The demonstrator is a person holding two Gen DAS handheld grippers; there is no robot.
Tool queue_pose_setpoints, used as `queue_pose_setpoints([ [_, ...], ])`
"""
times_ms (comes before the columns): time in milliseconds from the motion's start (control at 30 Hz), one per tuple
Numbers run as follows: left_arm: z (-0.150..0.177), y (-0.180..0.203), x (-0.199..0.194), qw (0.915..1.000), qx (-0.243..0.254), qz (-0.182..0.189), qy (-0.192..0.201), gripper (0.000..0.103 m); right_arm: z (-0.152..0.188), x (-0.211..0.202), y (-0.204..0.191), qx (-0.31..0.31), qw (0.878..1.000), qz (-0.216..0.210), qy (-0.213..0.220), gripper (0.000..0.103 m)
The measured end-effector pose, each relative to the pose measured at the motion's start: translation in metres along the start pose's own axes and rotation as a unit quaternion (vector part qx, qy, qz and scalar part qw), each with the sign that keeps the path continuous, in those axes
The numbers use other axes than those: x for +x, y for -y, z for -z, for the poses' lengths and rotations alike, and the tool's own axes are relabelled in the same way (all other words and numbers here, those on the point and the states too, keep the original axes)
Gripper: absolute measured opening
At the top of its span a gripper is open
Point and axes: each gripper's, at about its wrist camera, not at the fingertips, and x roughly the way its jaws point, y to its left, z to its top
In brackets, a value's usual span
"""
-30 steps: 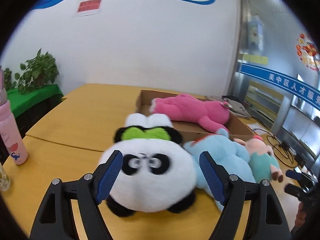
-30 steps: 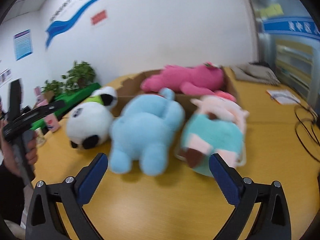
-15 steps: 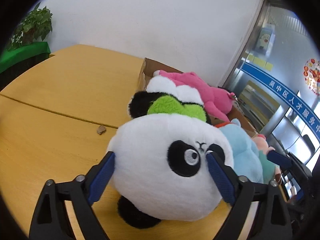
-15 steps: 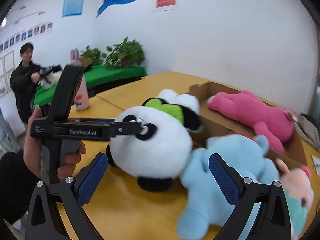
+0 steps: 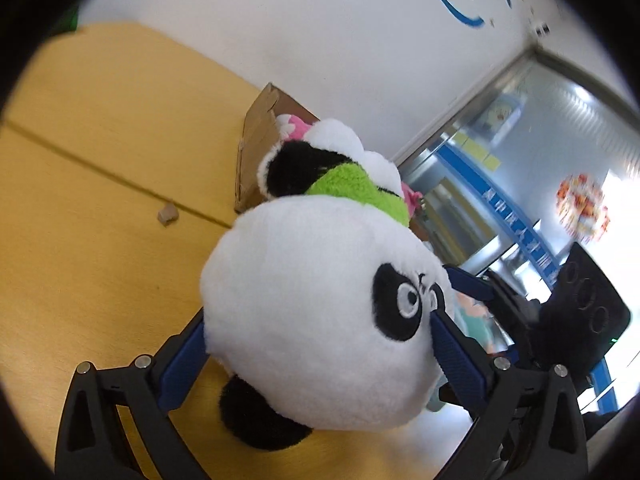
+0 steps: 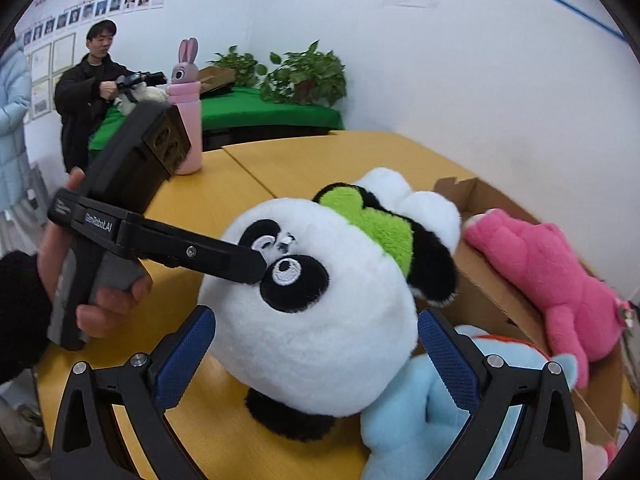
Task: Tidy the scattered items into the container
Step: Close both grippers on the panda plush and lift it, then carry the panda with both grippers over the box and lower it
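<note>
Both grippers, left gripper [image 5: 320, 344] and right gripper [image 6: 316, 356], gape wide around the soft, light panda plush [image 5: 320, 320], its jaws having just been opening on the left, so squeeze its round head [image 6: 312, 320] firmly.

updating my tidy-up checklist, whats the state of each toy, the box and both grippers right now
panda plush: on the table, outside the box, between both grippers' fingers
pink plush: lying in the box
blue plush: on the table, outside
cardboard box: open
left gripper: open, jaws just widened around the panda's head
right gripper: open, straddling the panda
</note>
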Motion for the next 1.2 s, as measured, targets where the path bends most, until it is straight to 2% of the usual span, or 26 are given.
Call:
queue_pose_setpoints([
  [100, 0.002, 0.001, 0.003, 1.0000, 0.005, -0.002, -0.006, 0.102, -0.001, 0.025, 0.006, 0.002, 0.999, -0.028, -0.028, 0.103],
  [233, 0.002, -0.006, 0.005, 0.9997, -0.017, 0.005, -0.015, 0.101, -0.002, 0.037, 0.002, 0.010, 0.999, -0.037, -0.023, 0.103],
  [333, 0.002, -0.006, 0.004, 0.9997, -0.016, 0.005, -0.020, 0.095, 0.001, 0.038, -0.005, 0.001, 0.999, -0.028, -0.020, 0.102],
  [467, 0.002, 0.001, 0.001, 0.9998, -0.006, 0.011, -0.016, 0.085, 0.006, 0.031, -0.010, 0.004, 1.000, -0.011, -0.009, 0.093],
  [633, 0.006, 0.019, -0.005, 0.9993, 0.037, 0.005, -0.007, 0.082, 0.012, 0.016, -0.016, 0.009, 1.000, 0.011, 0.004, 0.087],
  [767, 0.007, 0.033, -0.008, 0.9991, 0.038, 0.019, 0.006, 0.081, 0.010, -0.001, -0.018, 0.006, 1.000, 0.026, 0.017, 0.086],
  [900, -0.005, 0.069, -0.019, 0.9977, 0.057, 0.019, 0.030, 0.081, -0.004, -0.033, -0.015, -0.013, 0.998, 0.038, 0.044, 0.086],
  [1200, -0.075, 0.171, -0.036, 0.9866, 0.153, -0.001, 0.055, 0.081, -0.069, -0.110, 0.021, -0.051, 0.991, 0.070, 0.103, 0.086],
])
